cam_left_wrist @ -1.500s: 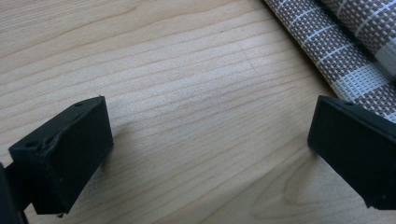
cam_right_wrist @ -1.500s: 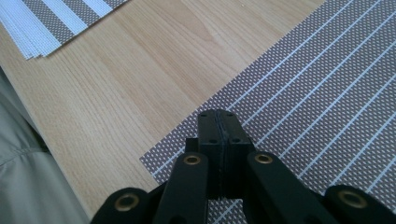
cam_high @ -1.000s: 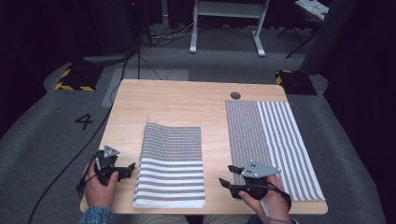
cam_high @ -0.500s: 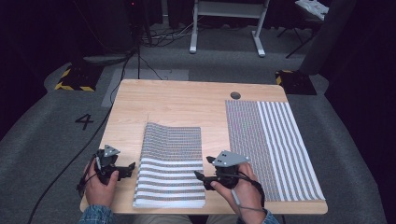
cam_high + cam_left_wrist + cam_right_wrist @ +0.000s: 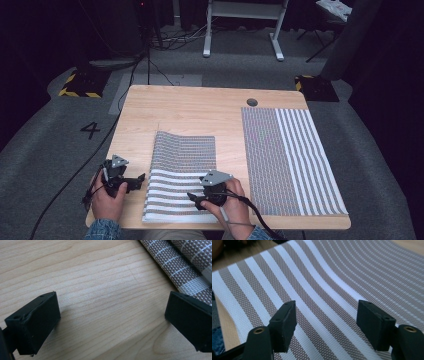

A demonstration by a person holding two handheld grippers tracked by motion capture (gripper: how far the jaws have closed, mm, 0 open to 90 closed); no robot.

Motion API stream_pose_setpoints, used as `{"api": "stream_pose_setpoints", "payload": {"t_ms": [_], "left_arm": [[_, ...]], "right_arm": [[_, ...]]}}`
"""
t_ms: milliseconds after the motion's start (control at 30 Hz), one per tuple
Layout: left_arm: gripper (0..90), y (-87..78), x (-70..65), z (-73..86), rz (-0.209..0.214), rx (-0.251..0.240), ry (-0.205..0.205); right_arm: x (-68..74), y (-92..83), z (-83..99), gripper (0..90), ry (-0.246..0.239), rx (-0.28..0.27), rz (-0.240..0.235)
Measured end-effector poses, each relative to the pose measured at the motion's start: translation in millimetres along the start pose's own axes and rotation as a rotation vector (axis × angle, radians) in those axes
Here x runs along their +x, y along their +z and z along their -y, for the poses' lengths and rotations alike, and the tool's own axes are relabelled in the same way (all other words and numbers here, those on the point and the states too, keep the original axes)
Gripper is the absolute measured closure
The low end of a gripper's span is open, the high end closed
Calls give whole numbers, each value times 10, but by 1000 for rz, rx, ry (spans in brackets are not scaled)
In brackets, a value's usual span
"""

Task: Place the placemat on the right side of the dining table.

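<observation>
Hovering right tongs, folded placemat

Your wooden table, two striped mats on it.
You've got the folded mat near the front edge, left of centre; flat mat covers the right side, small round hole just beyond it.
</observation>
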State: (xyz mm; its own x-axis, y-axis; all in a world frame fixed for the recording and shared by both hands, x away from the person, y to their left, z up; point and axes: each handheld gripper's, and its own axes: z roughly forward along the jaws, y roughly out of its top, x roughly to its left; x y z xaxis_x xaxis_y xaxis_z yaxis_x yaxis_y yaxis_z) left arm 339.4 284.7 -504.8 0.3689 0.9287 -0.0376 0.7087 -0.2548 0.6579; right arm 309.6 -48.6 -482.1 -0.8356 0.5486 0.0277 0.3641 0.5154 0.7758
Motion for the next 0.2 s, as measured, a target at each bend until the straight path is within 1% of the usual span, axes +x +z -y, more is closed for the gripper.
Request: {"api": "stream_pose_setpoints", "payload": {"t_ms": [67, 167, 200], "left_arm": [[0, 0, 0, 0, 0, 0, 0], [0, 1, 0, -1, 0, 0, 0], [0, 1, 0, -1, 0, 0, 0]], "right_arm": [[24, 92, 57, 325, -7, 5, -5], [42, 179, 138, 302, -25, 14, 11], [46, 181, 135, 293, -43, 12, 17]]}}
